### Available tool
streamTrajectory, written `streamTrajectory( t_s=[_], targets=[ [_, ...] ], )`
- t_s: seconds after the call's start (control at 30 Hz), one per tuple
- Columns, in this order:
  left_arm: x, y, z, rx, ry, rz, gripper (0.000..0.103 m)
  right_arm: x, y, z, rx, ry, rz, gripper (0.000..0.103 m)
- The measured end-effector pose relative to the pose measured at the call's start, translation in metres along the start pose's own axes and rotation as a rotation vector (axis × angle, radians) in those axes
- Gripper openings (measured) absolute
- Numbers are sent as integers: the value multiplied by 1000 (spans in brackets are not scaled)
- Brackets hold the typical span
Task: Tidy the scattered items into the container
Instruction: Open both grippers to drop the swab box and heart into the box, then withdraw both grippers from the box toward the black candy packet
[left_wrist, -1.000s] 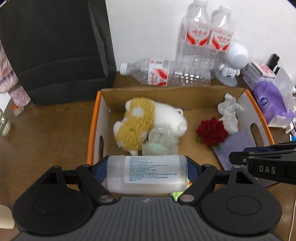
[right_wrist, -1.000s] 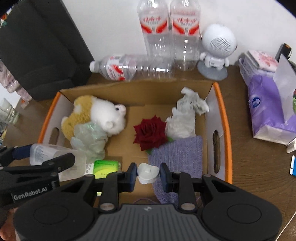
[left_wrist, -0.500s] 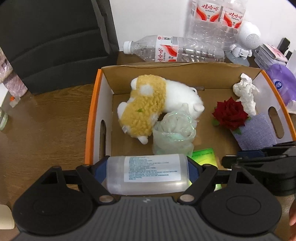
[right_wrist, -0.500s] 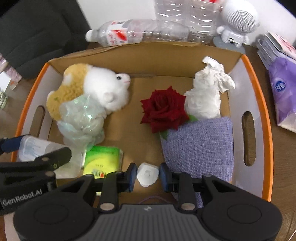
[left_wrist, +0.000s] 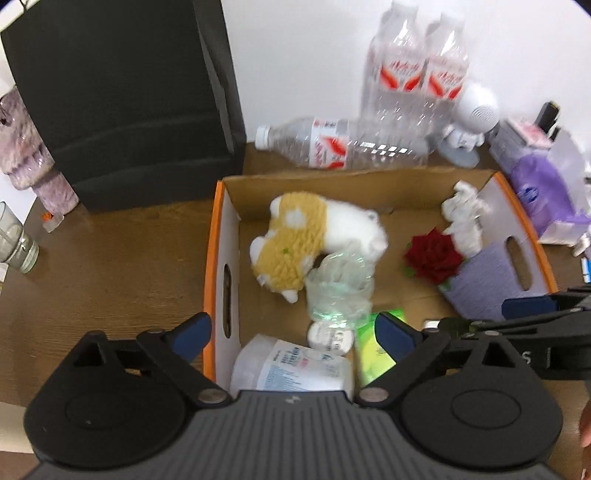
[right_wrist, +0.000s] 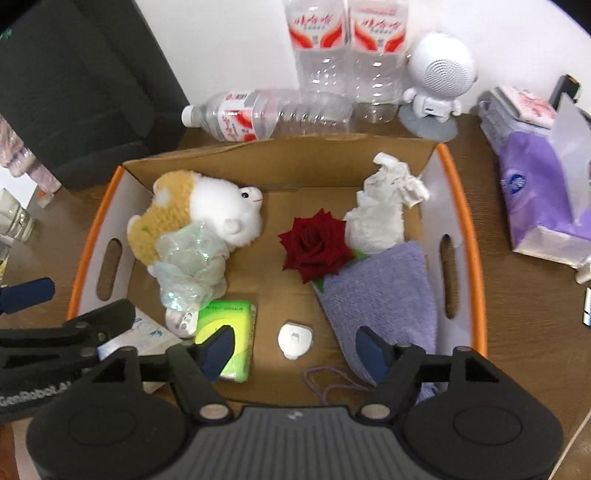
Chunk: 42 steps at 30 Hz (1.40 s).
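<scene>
The orange-rimmed cardboard box (left_wrist: 210, 258) (right_wrist: 476, 258) holds a plush toy (right_wrist: 207, 210), crumpled clear plastic (right_wrist: 192, 262), a red rose (right_wrist: 314, 247), a white tissue wad (right_wrist: 380, 218), a purple cloth (right_wrist: 384, 295) and a green tissue pack (right_wrist: 232, 332). My left gripper (left_wrist: 293, 330) hangs over the box's near left corner, jaws opening. The white labelled bottle (left_wrist: 291, 365) lies loose below them. My right gripper (right_wrist: 295, 349) is also opening. A small white plastic piece (right_wrist: 295, 339) rests on the box floor between its fingers, untouched.
Behind the box lies a water bottle (right_wrist: 266, 114), with two upright bottles (right_wrist: 347, 55) and a white robot-shaped speaker (right_wrist: 439, 77) by the wall. A purple tissue pack (right_wrist: 543, 199) sits right, a black bag (left_wrist: 122, 103) and a glass (left_wrist: 14, 240) left.
Both grippers have spread their jaws. The bottle has dropped from the left one into the box, and the small white piece has dropped from the right one onto the box floor.
</scene>
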<state>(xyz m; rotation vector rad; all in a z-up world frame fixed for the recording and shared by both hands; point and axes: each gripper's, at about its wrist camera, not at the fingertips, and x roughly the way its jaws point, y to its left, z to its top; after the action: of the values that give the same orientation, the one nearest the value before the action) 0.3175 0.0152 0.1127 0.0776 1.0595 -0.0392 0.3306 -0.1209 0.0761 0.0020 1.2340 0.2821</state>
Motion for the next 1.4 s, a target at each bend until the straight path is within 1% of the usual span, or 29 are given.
streamTrajectory(
  t_s=[0.17,0.23,0.3,0.4,0.47,0.63,0.73,0.87,0.93,1.03,1.17,1.33,1.4],
  targets=[
    [-18,-6,-8,0,-24,19,101,-16,-5,-9,2,-48,-15,75],
    [-24,-9,-13,-5,-60,40,102,-20,-6,-18,7,-90,-18,75],
    [-26,-11,-18,-11,-101,54,103,-23,-5,-25,6,-146,-40,75],
    [-28,-14,-26,-30,-113,64,103,-30,-2,-37,-13,-237,-98,75],
    [-30,-14,-30,-37,-127,70,103,-34,0,-43,-41,-276,-132,75],
    [-37,-17,-34,-37,-140,66,103,-40,-7,-50,-25,-286,-107,75],
    [-47,-20,-36,-35,-163,70,103,-46,-9,-52,-16,-292,-93,75],
    [-65,-23,-41,-42,-199,60,103,-62,-9,-58,-10,-330,-90,76],
    [-76,-25,-44,-45,-233,64,103,-69,-9,-61,-9,-348,-86,76],
    [-90,-30,-52,-48,-305,71,103,-82,-8,-68,-15,-387,-93,76],
    [-100,-31,-67,-71,-379,34,103,-95,-8,-85,-17,-467,-105,76],
    [-107,-37,-96,-56,-519,29,103,-103,-17,-114,-6,-553,-64,76],
    [-110,-40,-108,-51,-552,20,103,-104,-21,-126,-5,-585,-55,76]
  ],
)
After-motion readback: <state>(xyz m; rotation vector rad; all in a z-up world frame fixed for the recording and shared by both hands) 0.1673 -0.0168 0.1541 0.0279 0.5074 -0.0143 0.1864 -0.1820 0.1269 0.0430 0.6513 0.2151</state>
